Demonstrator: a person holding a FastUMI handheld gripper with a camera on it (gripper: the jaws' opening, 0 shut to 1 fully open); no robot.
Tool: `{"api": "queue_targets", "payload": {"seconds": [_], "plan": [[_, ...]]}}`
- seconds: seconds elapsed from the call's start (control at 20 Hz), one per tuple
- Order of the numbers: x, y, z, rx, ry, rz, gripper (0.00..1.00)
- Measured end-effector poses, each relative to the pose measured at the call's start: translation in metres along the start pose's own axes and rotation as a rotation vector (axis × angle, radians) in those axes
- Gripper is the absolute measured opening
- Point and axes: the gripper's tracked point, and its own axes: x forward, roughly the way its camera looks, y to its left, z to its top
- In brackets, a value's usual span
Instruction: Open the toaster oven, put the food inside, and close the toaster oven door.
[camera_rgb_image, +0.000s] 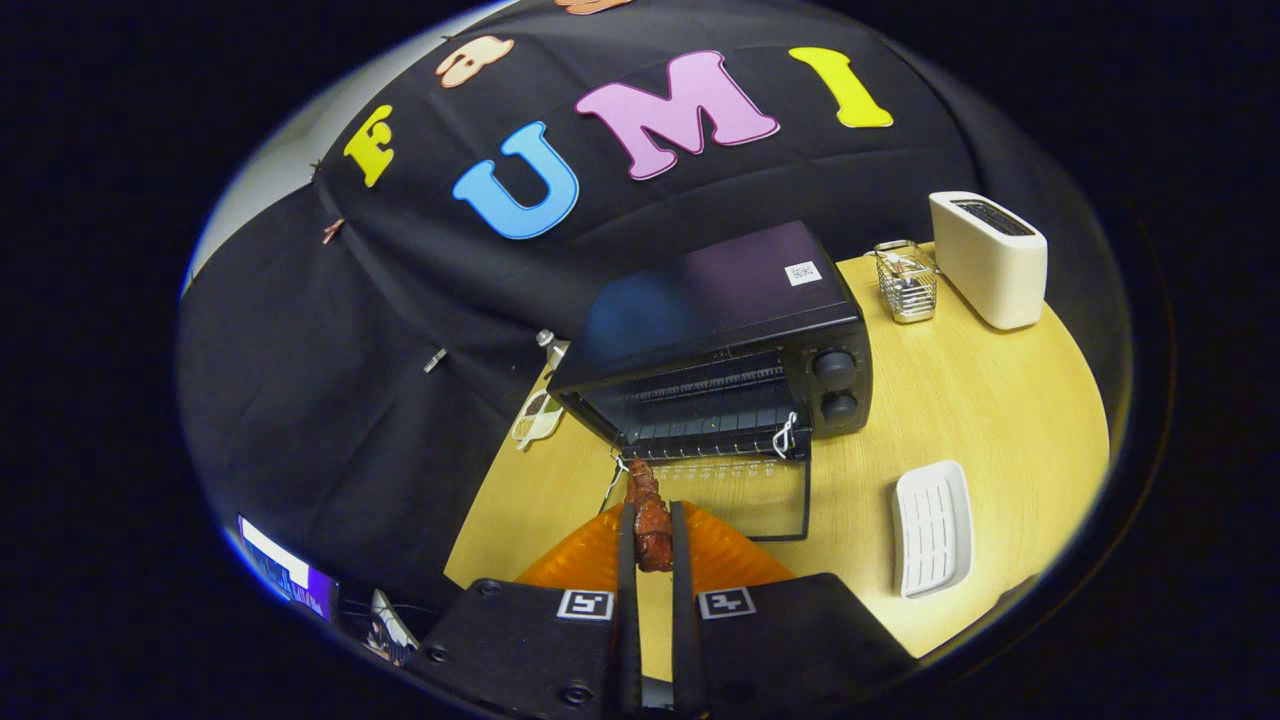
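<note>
**Food heading for the open oven**

While the toaster oven (715, 345) is standing with its glass door (745, 495) dropped flat toward the camera, the claw (653, 540) is gripping a reddish-brown piece of food (650, 520), both fingers pressing on its sides. The food is sticking up past the fingertips, just short of the lowered door, above an orange plate (580, 560) lying beneath the fingers on the table (960, 400).

Judging from this, the opening step is done and the loading step is under way. To do it well, the person is going to need to carry the food straight ahead over the door, keeping it high enough to clear the door's front edge and the white cord ties (785, 437) at the opening, then lower it onto the rack before releasing.

Beyond the oven to the right, a wire basket (906, 280) and a white toaster (990, 258) are standing well apart from the claw; a white ribbed tray (933, 528) is lying to the right of the fingers.

What the food is remains hard to say, and its lower end is hidden between the fingers. The oven's interior is dark, its rack only faintly showing. A small pale object (538, 415) left of the oven is too unclear to name.
</note>
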Motion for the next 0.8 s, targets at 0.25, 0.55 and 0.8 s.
{"api": "queue_targets", "payload": {"seconds": [0.25, 0.55, 0.8], "plan": [[0.037, 0.007, 0.006, 0.062, -0.049, -0.051, 0.16], [0.083, 0.004, 0.007, 0.101, -0.086, -0.089, 0.16], [0.122, -0.01, 0.009, 0.221, -0.134, -0.094, 0.16]]}}
